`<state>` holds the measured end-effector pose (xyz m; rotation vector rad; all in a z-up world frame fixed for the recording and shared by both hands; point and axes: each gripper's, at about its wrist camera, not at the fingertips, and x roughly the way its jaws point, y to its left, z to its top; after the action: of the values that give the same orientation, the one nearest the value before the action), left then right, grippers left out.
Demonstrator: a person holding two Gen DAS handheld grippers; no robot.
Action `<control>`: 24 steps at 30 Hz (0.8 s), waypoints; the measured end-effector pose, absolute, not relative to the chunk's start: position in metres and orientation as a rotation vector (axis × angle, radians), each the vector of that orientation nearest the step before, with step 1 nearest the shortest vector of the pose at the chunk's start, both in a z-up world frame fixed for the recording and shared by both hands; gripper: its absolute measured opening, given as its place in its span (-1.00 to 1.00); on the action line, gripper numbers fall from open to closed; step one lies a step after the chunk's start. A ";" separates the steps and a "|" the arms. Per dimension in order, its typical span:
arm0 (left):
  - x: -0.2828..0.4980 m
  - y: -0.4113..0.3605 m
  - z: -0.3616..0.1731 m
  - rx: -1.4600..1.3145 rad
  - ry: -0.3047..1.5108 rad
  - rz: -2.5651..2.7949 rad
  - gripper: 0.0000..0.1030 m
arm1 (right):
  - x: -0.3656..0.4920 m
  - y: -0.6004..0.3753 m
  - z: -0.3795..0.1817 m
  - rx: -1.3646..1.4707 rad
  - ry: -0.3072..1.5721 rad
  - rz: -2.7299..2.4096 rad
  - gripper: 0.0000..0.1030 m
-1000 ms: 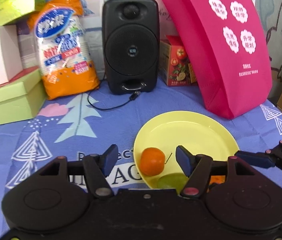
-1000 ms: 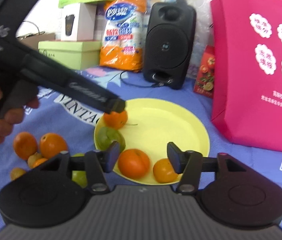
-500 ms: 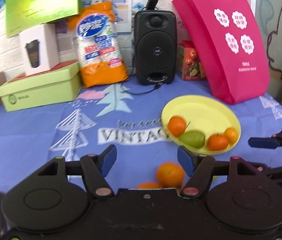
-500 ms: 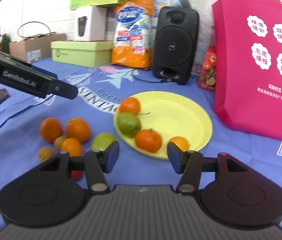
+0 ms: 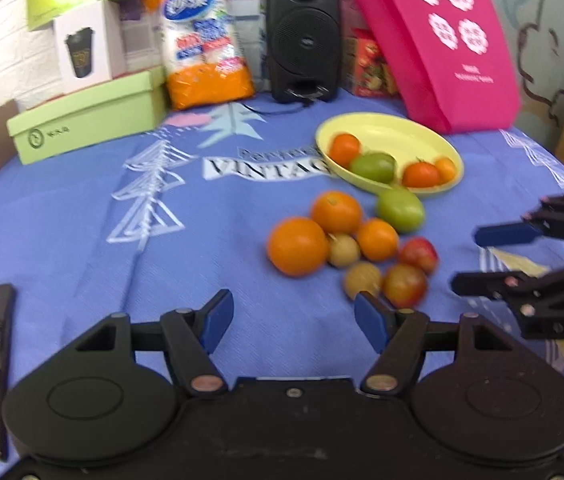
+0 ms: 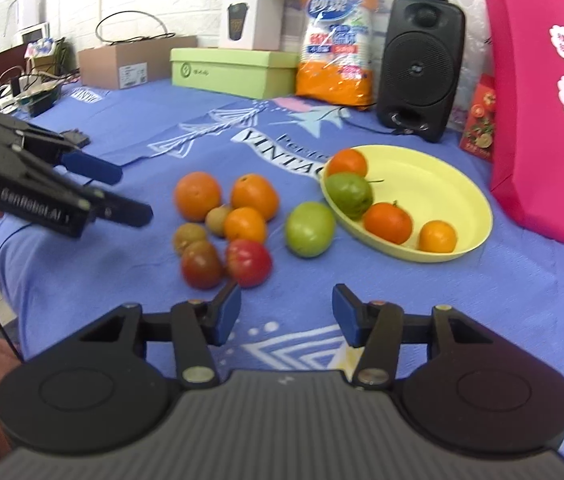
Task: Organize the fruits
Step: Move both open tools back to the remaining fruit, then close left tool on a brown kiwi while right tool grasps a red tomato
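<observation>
Left wrist view: left hand-held gripper [image 5: 294, 322] spread apart, empty, above the blue-clothed tabletop [image 5: 81, 220]. Loose fruit cluster ahead: large orange [image 5: 297, 246], second orange [image 5: 336, 212], green fruit [image 5: 400, 208], red apples [image 5: 405, 285] nearest the right fingertip. Yellow plate [image 5: 402, 136] beyond the cluster, holding two oranges, one green fruit, one small orange. Right hand-held gripper [image 5: 494, 258] at right edge, fingers apart, empty. Right wrist view: right hand-held gripper [image 6: 286, 314] spread apart, empty, just short of a red apple [image 6: 248, 263]. Yellow plate [image 6: 462, 184] ahead right, green fruit [image 6: 310, 229] just beside its rim on the tabletop. Left hand-held gripper [image 6: 117, 194] at left, apart from the cluster. Black speaker [image 6: 420, 68] and pink bag [image 6: 550, 92] behind.
</observation>
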<state>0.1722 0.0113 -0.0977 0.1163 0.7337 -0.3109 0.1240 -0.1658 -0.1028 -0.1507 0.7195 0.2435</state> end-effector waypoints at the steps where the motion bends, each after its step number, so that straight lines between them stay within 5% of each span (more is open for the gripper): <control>1: 0.172 0.009 -0.101 0.117 0.744 -0.319 0.28 | 0.125 -0.164 -0.104 -0.150 0.722 0.250 -0.04; 6: 0.179 -0.003 -0.117 0.115 0.780 -0.337 0.10 | 0.131 -0.159 -0.110 -0.160 0.740 0.256 -0.07; 20: 0.195 -0.012 -0.119 0.110 0.762 -0.337 0.05 | 0.151 -0.157 -0.119 -0.158 0.741 0.251 -0.08; 24: 0.196 -0.009 -0.119 0.081 0.747 -0.361 -0.23 | 0.155 -0.157 -0.120 -0.152 0.735 0.256 -0.10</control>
<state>0.1961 -0.0092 -0.1193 0.0811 0.7473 -0.3606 0.1553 -0.1565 -0.1201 -0.1522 0.7346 0.2562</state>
